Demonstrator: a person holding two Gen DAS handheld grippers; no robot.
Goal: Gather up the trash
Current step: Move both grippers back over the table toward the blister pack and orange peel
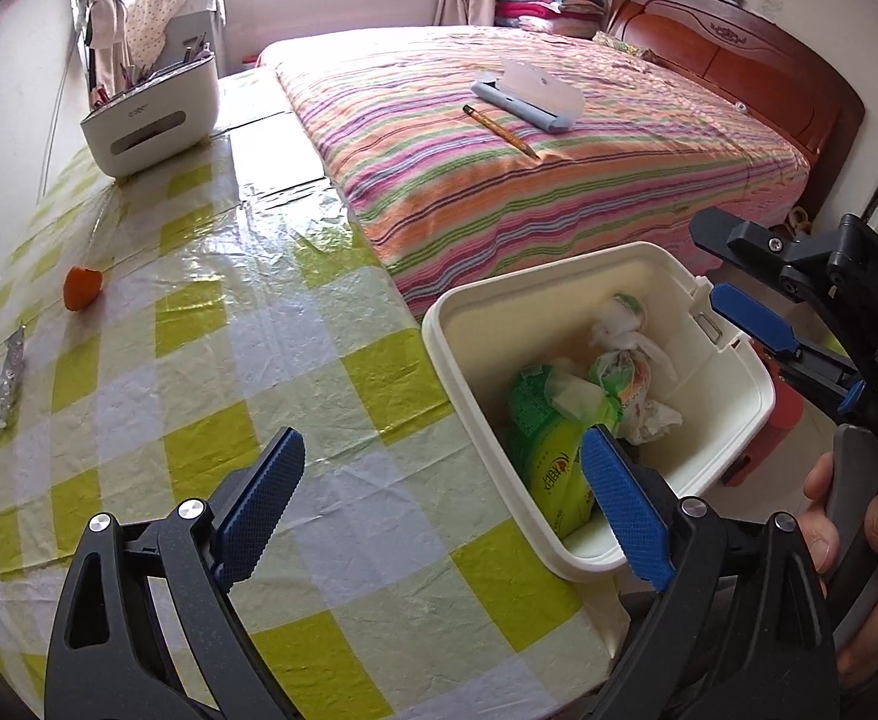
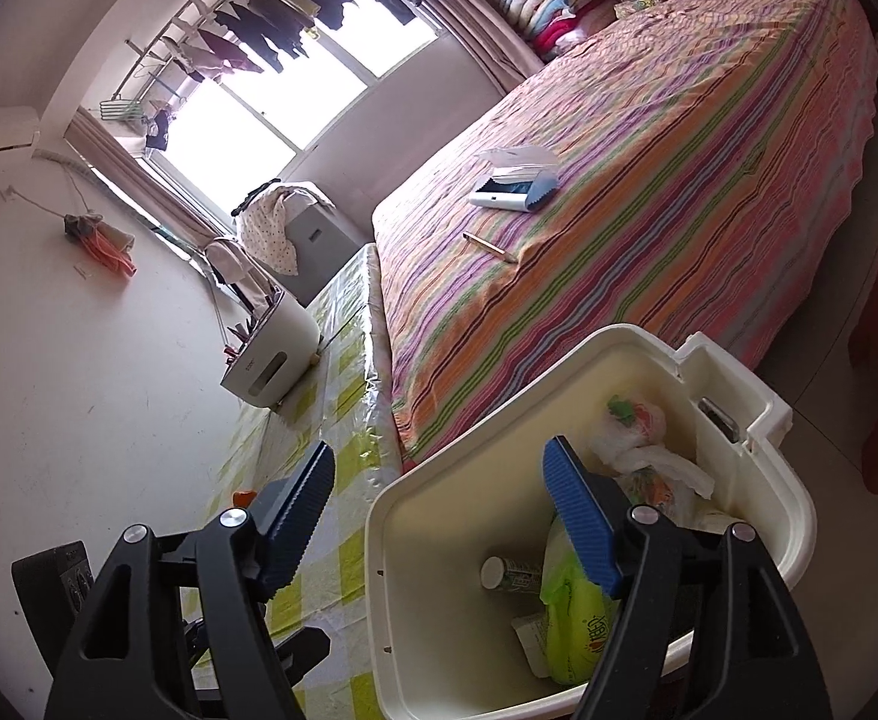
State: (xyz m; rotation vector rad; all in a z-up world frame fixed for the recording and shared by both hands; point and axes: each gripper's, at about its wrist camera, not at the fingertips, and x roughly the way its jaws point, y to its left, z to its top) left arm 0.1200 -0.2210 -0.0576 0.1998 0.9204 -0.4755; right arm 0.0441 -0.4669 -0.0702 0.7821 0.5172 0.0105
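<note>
Both grippers are wide open with nothing in them: the left gripper (image 1: 442, 510) hangs over the table edge by the white bin (image 1: 565, 564), the right gripper (image 2: 439, 516) above the bin's rim. Green wrapper (image 1: 550, 456) and bagged trash are already inside, while an orange peel (image 1: 82, 287) and a silver wrapper (image 1: 10, 381) sit on the checked tablecloth (image 1: 199, 312)

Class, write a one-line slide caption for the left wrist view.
Open tongs over checked table; bin holds wrappers, orange peel remains.

The green packet (image 1: 550, 450) partly hides behind a blue pad, its printed text too small to read.
</note>
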